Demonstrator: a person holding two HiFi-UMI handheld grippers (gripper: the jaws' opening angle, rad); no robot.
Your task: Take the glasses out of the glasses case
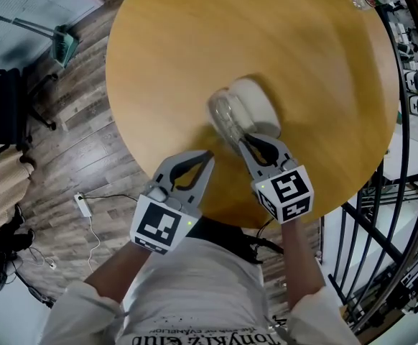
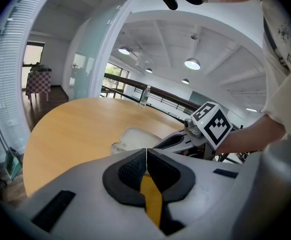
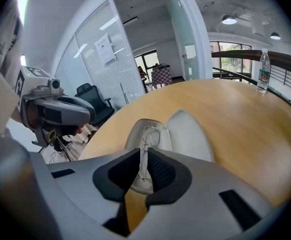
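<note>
Glasses [image 3: 146,134] lie in the open glasses case [image 1: 258,100] on the table [image 1: 194,42], lengthwise straight ahead of the right gripper [image 3: 144,166], already pinched on their wire frame, while the left gripper [image 2: 146,156] hangs closed and empty just beside it.
</note>
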